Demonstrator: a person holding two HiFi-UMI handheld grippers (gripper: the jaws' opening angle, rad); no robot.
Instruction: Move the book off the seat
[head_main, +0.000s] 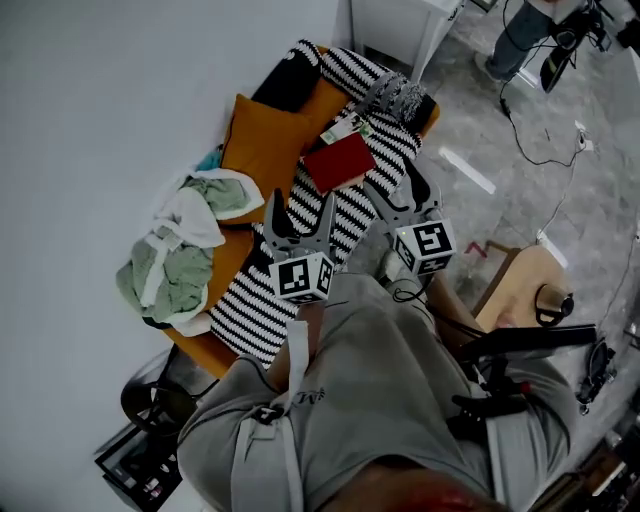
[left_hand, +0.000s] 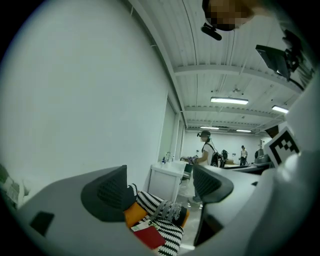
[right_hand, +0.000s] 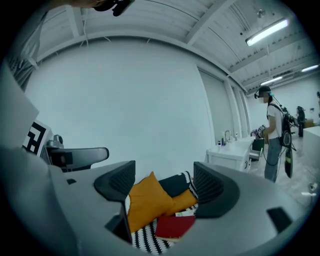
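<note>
Both left gripper (head_main: 300, 205) and right gripper (head_main: 395, 185) hover wide, holding nothing. The red book (head_main: 340, 162) lies on the striped blanket (head_main: 255, 295) toward the far end of the seat (head_main: 232, 258).

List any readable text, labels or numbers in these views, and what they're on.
No text is legible.
Card beside the red book: print too small to read.
Shorts: small logo, blurred.
Marker cubes: square codes only, no letters.
</note>
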